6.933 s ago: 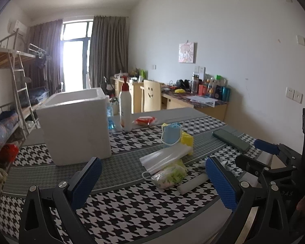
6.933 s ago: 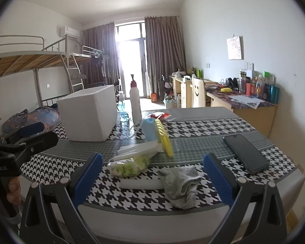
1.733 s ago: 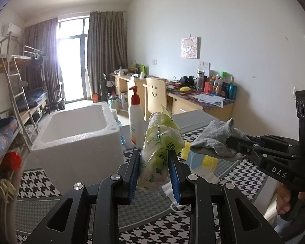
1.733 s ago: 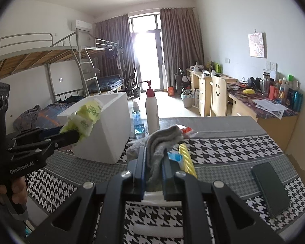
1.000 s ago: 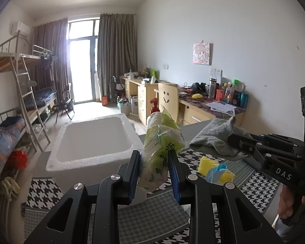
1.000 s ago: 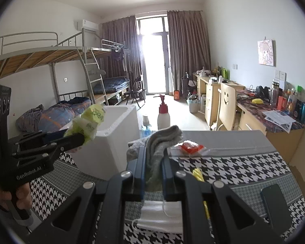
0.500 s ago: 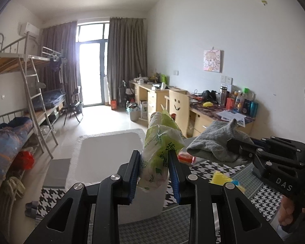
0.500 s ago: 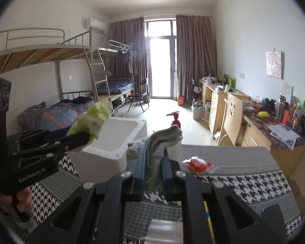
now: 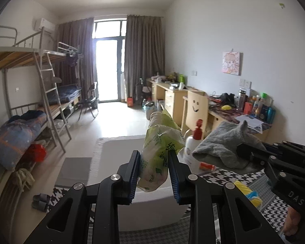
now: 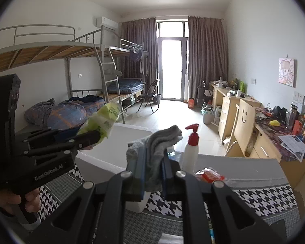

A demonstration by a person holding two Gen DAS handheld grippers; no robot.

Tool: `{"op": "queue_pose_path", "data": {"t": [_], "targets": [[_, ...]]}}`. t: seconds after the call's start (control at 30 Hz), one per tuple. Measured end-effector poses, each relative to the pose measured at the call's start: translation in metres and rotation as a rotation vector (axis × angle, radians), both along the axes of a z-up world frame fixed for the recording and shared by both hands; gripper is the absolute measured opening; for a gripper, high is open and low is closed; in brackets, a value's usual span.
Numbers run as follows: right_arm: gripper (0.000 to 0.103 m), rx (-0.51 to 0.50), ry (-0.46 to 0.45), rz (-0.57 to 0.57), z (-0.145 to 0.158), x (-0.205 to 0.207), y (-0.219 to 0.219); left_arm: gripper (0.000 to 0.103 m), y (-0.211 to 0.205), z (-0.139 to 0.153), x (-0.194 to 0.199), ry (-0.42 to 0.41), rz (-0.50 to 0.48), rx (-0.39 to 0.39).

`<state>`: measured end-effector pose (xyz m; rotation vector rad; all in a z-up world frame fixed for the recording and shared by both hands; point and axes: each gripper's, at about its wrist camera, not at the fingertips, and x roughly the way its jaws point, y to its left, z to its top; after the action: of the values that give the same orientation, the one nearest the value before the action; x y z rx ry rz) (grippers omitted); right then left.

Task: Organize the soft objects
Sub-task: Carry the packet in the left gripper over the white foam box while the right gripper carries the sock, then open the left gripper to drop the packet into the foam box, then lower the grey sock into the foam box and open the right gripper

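While both tools hang over the near edge of the white foam box point(image 9: 132, 152), each has a soft item clamped. Left gripper point(image 9: 154, 172): blue pads part closed, squeezing the green tissue pack point(image 9: 159, 148) near its lower end. Pack's long axis runs near-to-far along the fingers, free end pointing up and away, toward the far desks; its bottom corner droops below the pads. Seen from the right wrist view, the same pack point(image 10: 103, 122) sticks out up-right from the tool tip, above the box's left rim. Right gripper point(image 10: 152, 170): nearly fully closed on the grey sock point(image 10: 158, 142). Sock's length also follows the fingers, loose end flopping over to the right, toward the red-capped pump bottle point(image 10: 191, 148). Bottle stands just right of the box on the houndstooth table point(image 10: 264, 199).
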<state>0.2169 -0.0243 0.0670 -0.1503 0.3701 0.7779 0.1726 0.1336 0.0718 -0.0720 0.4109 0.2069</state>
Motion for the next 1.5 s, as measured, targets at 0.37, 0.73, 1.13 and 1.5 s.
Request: {"op": "queue_pose_path", "data": {"t": [0.37, 0.73, 1.13, 1.5], "targets": [[0.016, -0.018, 0.006, 0.052, 0.003, 0.010, 0.023, 0.030, 0.024, -0.013, 0.015, 0.048, 0.074, -0.015], [0.016, -0.044, 0.033, 0.064, -0.002, 0.021, 0.038, 0.034, 0.037, -0.022, 0.032, 0.093, 0.072, -0.029], [0.016, -0.067, 0.048, 0.064, -0.006, 0.023, 0.049, 0.094, 0.055, -0.019, 0.019, 0.061, 0.128, -0.055], [0.016, -0.082, 0.066, 0.106, -0.009, 0.026, 0.068, 0.102, 0.071, -0.013, -0.006, 0.023, 0.194, -0.048]]}}
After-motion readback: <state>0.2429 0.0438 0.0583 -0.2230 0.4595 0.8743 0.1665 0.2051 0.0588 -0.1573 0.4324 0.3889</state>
